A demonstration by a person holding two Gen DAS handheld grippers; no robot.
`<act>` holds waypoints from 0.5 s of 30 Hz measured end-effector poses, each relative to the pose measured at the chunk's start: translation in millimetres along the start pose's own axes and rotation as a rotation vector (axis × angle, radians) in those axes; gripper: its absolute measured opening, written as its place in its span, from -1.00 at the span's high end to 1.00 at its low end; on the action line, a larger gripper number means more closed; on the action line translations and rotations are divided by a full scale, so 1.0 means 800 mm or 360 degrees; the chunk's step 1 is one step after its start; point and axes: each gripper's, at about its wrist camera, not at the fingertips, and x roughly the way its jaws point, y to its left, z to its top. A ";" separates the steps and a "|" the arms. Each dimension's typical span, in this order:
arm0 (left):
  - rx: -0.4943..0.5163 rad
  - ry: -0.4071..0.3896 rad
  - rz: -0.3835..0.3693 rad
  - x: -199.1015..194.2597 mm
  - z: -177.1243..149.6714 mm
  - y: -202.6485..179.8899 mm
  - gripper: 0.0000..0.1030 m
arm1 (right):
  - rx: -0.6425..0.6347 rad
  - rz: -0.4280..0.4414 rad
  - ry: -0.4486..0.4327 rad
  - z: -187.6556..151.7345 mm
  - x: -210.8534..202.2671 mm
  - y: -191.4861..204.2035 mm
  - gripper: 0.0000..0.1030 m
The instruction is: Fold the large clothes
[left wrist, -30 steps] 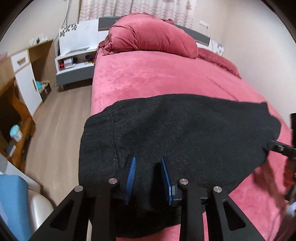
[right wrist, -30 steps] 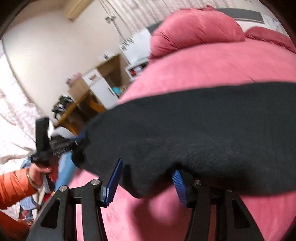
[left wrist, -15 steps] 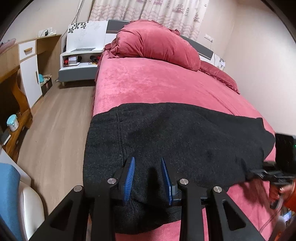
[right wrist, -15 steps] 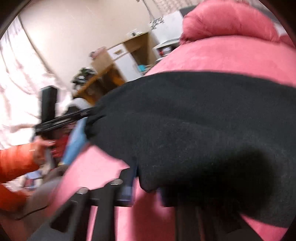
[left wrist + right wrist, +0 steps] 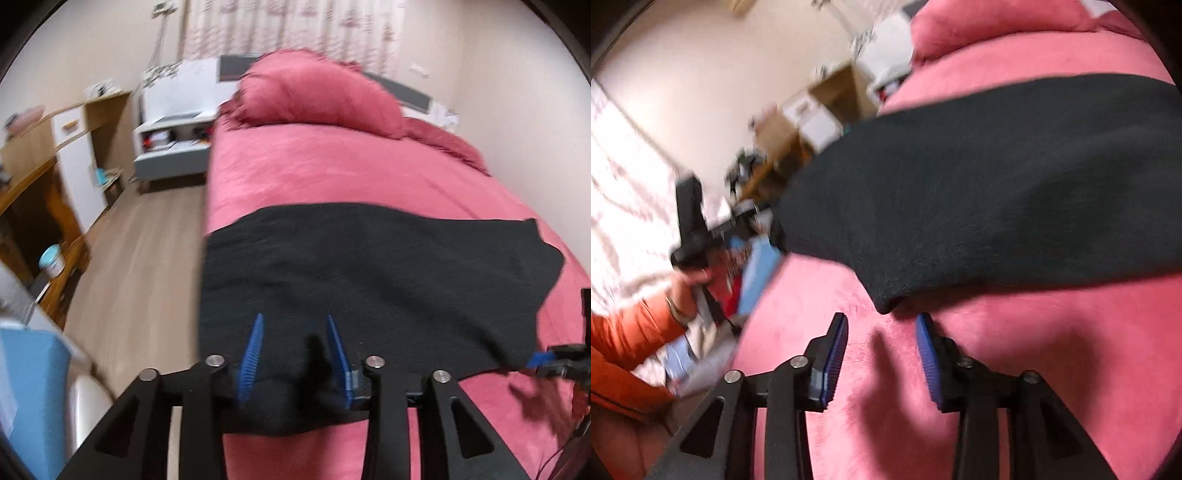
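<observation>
A large black knit garment (image 5: 369, 277) lies spread across the foot of a pink bed (image 5: 351, 173). My left gripper (image 5: 295, 350) stands open over the garment's near edge, with black fabric between and under its blue pads. In the right wrist view the garment (image 5: 1015, 177) has a corner hanging just beyond my right gripper (image 5: 881, 350), which is open and empty over the pink cover. The right gripper also shows at the right edge of the left wrist view (image 5: 546, 360).
A big pink pillow (image 5: 317, 99) lies at the bed's head. A white bedside unit (image 5: 173, 140), a wooden desk (image 5: 44, 184) and bare wood floor (image 5: 147, 266) are to the left. A blue item (image 5: 33, 398) is near left. The person's orange sleeve (image 5: 620, 332) shows.
My right gripper has opened and pulled back off the garment's corner, which now rests on the bed. The left gripper has stayed over the near edge and the garment lies flatter.
</observation>
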 end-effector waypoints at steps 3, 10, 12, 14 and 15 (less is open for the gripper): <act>0.0134 0.0011 -0.0099 0.025 0.012 -0.048 0.14 | 0.0161 -0.0132 -0.0191 -0.008 -0.056 -0.038 0.23; 0.0089 0.0148 -0.0034 0.126 0.061 -0.082 0.10 | 0.0747 -0.0674 -0.0661 -0.004 -0.231 -0.214 -0.09; 0.0043 0.0192 0.0057 0.152 0.063 -0.064 0.25 | 0.0914 -0.0791 -0.0733 -0.002 -0.273 -0.273 -0.10; 0.0020 0.0182 0.0007 0.157 0.064 -0.049 0.32 | 0.1071 -0.0842 -0.0809 0.001 -0.307 -0.325 -0.10; 0.0028 0.0177 -0.0001 0.156 0.065 -0.047 0.39 | 0.1118 -0.0852 -0.0845 0.003 -0.321 -0.347 -0.10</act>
